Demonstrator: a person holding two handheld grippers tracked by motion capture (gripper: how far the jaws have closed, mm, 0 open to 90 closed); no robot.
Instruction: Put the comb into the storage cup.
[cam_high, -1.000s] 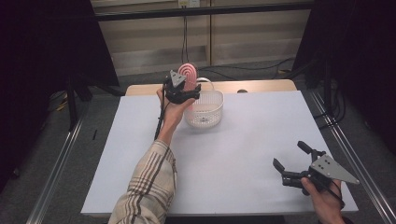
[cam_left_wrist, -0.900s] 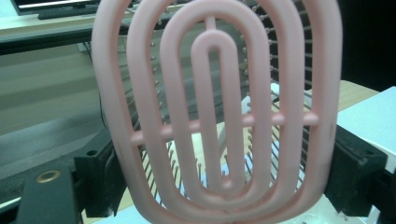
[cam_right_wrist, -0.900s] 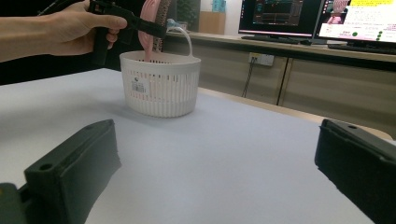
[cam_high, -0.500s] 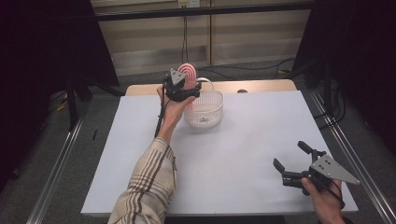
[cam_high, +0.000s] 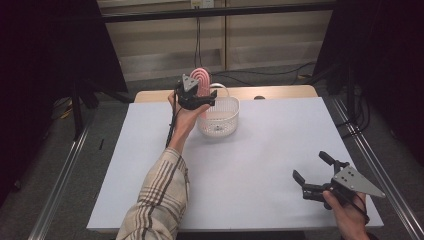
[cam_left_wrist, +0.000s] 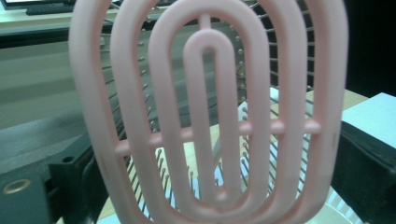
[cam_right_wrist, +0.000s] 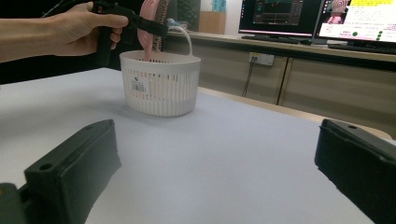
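Note:
A pink oval hairbrush (cam_high: 201, 80) stands upright in a white slotted basket (cam_high: 220, 120) at the far middle of the table, its handle end down inside the basket (cam_right_wrist: 161, 88). My left gripper (cam_high: 204, 98) is at the brush head, just above the basket rim. Its jaws have just been opening, and the brush (cam_left_wrist: 163, 93) stands between them, close to the camera, with bristles behind it. My right gripper (cam_high: 309, 165) is open near the table's front right edge, its jaws (cam_right_wrist: 215, 140) wide apart with nothing between them and pointing toward the basket.
The white table top (cam_high: 250, 165) stretches between the basket and my right gripper. A wooden strip (cam_high: 280, 92) edges its far side. Monitors (cam_right_wrist: 317, 18) sit on a counter beyond the table. Metal rails (cam_high: 370, 165) run along both sides.
Both hands are where they were. The brush sits the same over the basket, and no opening of the left jaws can be made out in the high view.

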